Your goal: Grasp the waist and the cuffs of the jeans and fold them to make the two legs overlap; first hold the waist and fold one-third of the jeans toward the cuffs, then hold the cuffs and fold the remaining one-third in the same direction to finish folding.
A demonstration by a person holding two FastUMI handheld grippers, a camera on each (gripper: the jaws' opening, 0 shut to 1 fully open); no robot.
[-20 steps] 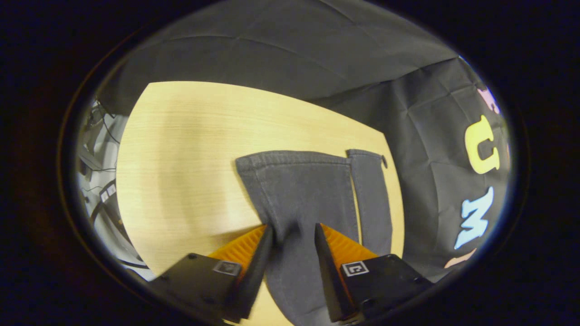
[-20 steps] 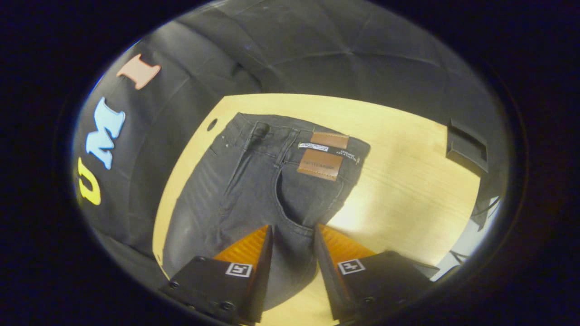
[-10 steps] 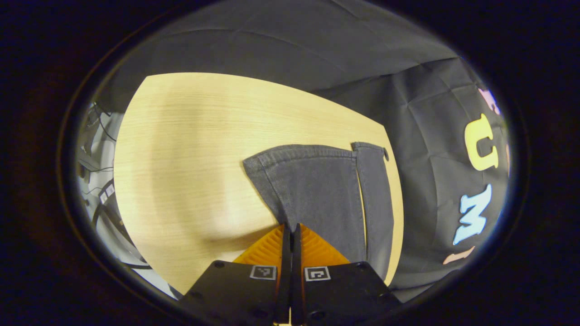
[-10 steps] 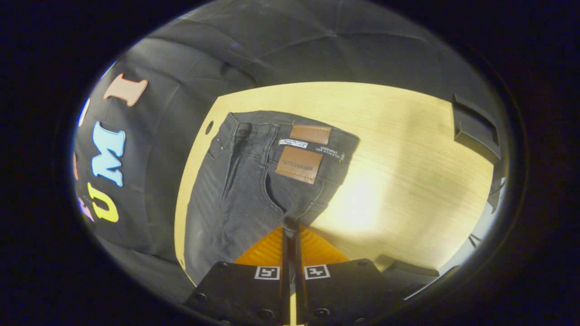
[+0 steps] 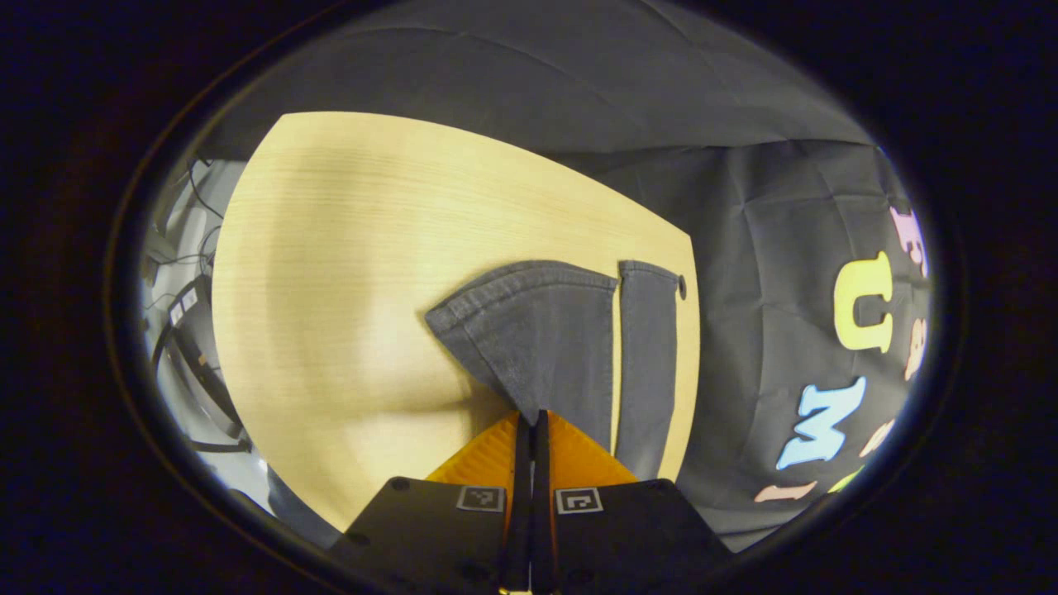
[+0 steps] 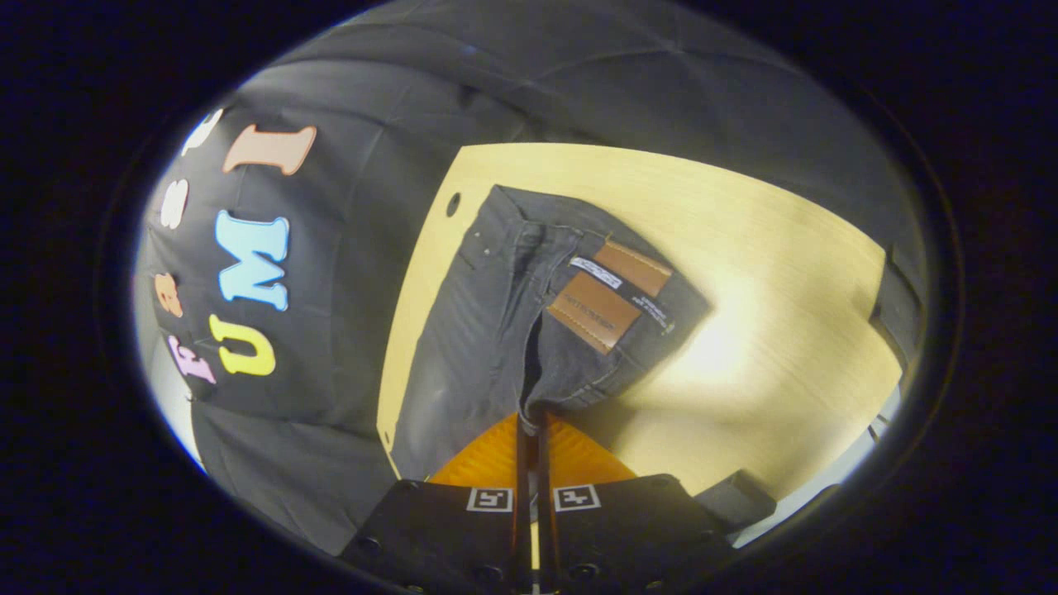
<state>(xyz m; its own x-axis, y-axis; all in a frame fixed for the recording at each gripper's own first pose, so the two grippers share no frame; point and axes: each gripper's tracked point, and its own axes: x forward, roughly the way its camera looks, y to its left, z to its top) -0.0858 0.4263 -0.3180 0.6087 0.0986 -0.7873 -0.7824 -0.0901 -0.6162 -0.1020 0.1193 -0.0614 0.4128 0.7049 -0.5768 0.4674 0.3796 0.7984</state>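
In the left gripper view, the left gripper [image 5: 531,421] is clenched on the dark grey jeans [image 5: 562,347], its two orange-faced fingers [image 5: 488,454] pressed together with a pinch of denim drawn up between their tips. Straight ahead of the tips, one leg fans out from the pinch into a peaked shape and ends in a stitched cuff [image 5: 521,285]. Just to the right of it lies the second leg, flat and narrow, with its own cuff [image 5: 649,271] close to the table's far edge; a thin strip of wood shows between the two legs. The light wooden table [image 5: 347,273] spreads ahead and to the left of the gripper, and a small round hole [image 5: 682,286] sits in the tabletop beside the second cuff.

In the right gripper view, the right gripper [image 6: 533,421] is likewise closed tight on the jeans [image 6: 488,347], gripping a fold of fabric near the crotch seam, though exactly which layer it holds is hard to make out. Ahead of the tips the upper part of the jeans rises to the waist [image 6: 579,227], which lies on the table [image 6: 785,314] with a brown leather patch [image 6: 597,312] and a white tag [image 6: 589,272] facing up. The fabric to the right of the tips is pulled up and creased, casting a shadow on the wood. A dark block [image 6: 897,302] stands at the table's far right edge.
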